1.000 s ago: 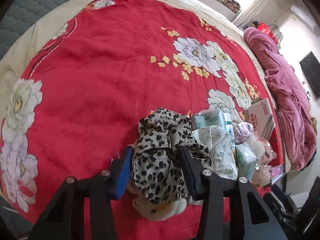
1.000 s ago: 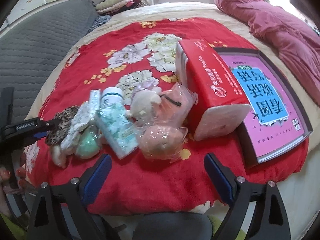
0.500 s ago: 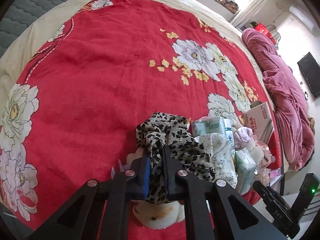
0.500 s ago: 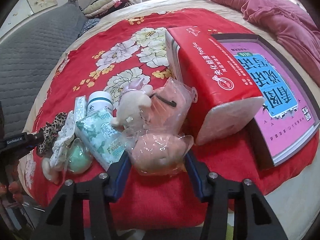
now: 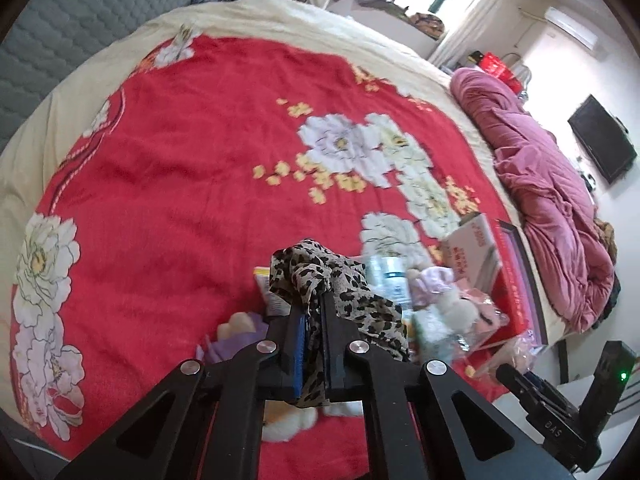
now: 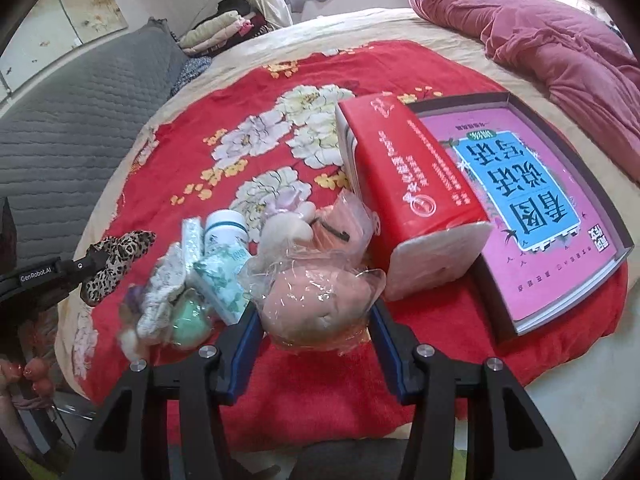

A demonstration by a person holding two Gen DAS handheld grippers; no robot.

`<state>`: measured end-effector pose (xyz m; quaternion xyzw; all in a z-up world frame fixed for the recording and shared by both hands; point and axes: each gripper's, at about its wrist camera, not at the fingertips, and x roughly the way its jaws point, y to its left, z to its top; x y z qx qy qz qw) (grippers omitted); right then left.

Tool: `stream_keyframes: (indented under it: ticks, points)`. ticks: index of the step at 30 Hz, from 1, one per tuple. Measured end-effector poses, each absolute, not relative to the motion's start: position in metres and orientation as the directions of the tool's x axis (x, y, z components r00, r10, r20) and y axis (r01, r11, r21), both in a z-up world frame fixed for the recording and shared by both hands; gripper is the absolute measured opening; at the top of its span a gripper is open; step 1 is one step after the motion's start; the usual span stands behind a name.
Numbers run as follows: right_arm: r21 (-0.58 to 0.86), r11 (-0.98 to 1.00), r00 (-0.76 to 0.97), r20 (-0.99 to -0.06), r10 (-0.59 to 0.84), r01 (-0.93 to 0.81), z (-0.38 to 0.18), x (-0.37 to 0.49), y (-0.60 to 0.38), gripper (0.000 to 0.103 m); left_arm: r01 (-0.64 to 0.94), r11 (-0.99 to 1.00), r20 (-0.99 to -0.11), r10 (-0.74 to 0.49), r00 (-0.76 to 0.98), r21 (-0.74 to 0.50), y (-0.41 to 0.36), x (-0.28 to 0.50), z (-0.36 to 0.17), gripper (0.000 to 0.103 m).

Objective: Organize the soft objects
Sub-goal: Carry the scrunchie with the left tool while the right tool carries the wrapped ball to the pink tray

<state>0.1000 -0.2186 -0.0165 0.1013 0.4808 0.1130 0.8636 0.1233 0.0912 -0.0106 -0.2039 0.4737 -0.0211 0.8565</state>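
Observation:
A leopard-print cloth (image 5: 316,272) hangs off the red flowered bedspread (image 5: 180,168), pinched between the shut jaws of my left gripper (image 5: 312,308). From the right wrist the same cloth (image 6: 120,256) dangles at the far left. A pink plush toy in a clear plastic bag (image 6: 320,300) sits between the blue pads of my right gripper (image 6: 314,320), which press its sides. Beside it lie a white plush (image 6: 286,232), a second pink bagged item (image 6: 344,228), a lacy white cloth (image 6: 164,288) and a green soft ball (image 6: 190,318).
A white bottle (image 6: 224,232), a tissue pack (image 6: 224,280), a red tissue box (image 6: 404,184) and a pink book in a tray (image 6: 520,200) crowd the bed's near edge. A maroon quilt (image 6: 540,40) lies at the right, a grey headboard (image 6: 60,128) at the left.
My left gripper has shut on the leopard cloth and lifted it off the pile. My right gripper has moved forward and narrowed around the bagged pink toy.

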Motion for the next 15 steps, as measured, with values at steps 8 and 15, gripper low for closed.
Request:
stream_keyframes:
  ticks: [8, 15]
  points:
    - [0.318, 0.943, 0.567, -0.761, 0.314, -0.094, 0.018, 0.093, -0.241, 0.053, -0.038, 0.931, -0.769, -0.275, 0.578, -0.362, 0.040, 0.107, 0.031, 0.006]
    - [0.386, 0.922, 0.593, -0.738, 0.323, -0.021, 0.038, 0.085, -0.287, 0.053, 0.089, 0.930, -0.749, -0.341, 0.568, -0.356, -0.026, 0.100, 0.058, 0.006]
